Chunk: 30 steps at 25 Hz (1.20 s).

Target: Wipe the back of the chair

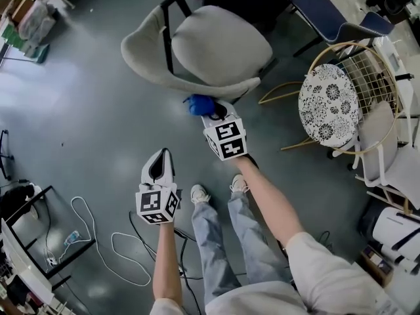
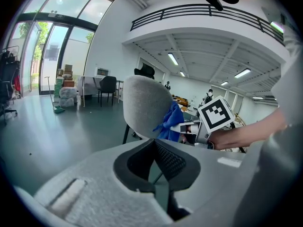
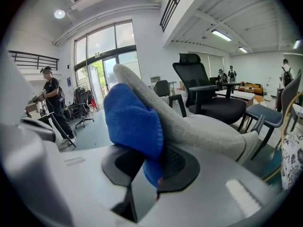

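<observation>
A grey upholstered chair stands in front of me, and its curved back faces me. My right gripper is shut on a blue cloth, which is pressed against the lower edge of the chair back. In the right gripper view the blue cloth bulges out of the right gripper and lies on the grey chair back. My left gripper hangs lower left, away from the chair, shut with nothing in it. From the left gripper I see the chair back and the cloth.
A wire-frame stool with a round floral seat stands to the right, with a blue chair behind it. White cables loop on the floor at lower left. My legs stand below the chair. A black office chair and a person are further off.
</observation>
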Available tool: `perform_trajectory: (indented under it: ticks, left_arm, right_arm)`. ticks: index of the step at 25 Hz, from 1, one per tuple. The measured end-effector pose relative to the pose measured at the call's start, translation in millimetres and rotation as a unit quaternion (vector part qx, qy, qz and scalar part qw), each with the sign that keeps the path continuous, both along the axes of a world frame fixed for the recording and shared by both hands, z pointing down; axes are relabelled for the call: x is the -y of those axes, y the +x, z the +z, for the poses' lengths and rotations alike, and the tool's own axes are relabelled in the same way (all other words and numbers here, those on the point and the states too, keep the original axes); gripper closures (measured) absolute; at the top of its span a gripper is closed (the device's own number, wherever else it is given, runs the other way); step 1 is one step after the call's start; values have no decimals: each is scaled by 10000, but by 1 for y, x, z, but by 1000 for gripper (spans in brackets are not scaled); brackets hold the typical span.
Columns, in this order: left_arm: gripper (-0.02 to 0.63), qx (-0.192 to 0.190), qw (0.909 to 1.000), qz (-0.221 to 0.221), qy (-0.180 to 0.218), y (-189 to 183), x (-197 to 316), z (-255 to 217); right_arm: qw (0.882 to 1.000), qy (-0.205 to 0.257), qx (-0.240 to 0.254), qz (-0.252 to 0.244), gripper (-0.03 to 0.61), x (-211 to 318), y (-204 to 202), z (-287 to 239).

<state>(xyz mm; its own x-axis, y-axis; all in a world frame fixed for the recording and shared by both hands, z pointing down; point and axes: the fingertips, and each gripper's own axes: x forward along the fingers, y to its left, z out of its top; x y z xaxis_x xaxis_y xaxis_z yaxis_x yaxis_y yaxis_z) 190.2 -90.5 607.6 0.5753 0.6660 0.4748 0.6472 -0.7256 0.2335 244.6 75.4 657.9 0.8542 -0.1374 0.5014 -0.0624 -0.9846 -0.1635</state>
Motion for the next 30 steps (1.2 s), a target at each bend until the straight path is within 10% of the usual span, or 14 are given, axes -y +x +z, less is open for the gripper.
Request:
perform_trajectory:
  ticks: [30]
  left_arm:
    - [610,61,9981,616,-19,-9,-104,7]
  right_arm:
    - [9936,-465,737,723,492,-175,-60,43]
